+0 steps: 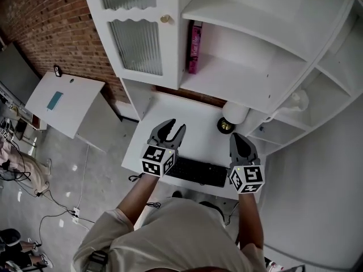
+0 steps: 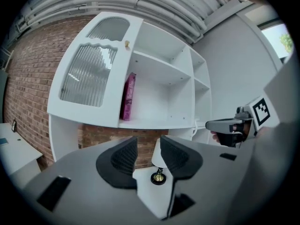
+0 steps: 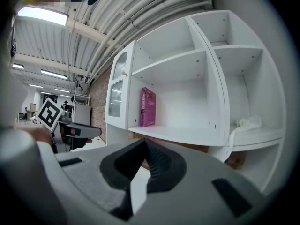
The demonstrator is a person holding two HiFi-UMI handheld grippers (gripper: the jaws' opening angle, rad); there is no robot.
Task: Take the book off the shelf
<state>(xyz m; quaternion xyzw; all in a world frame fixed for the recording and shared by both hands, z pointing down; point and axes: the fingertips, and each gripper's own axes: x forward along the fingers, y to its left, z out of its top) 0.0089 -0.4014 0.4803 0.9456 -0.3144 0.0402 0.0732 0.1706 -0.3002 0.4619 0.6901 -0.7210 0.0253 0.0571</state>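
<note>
Smooth painted shelf (image 1: pixel 238 81); rough brick wall (image 1: pixel 51 16); ribbed glass door (image 1: pixel 138 47).

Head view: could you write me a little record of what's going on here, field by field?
target: pink book, upright at the left end of a white shelf, next to the glass door
left gripper: jaws apart, nothing between them
right gripper: jaws together, empty
on the desk: keyboard, lamp
progress: book not yet touched

Bright, even light; ceiling strip lamp (image 3: pixel 41 15) glares in right gripper view. Gripper views fisheye w/ black corners, foreground soft. Head view sharp, shadows faint.
</note>
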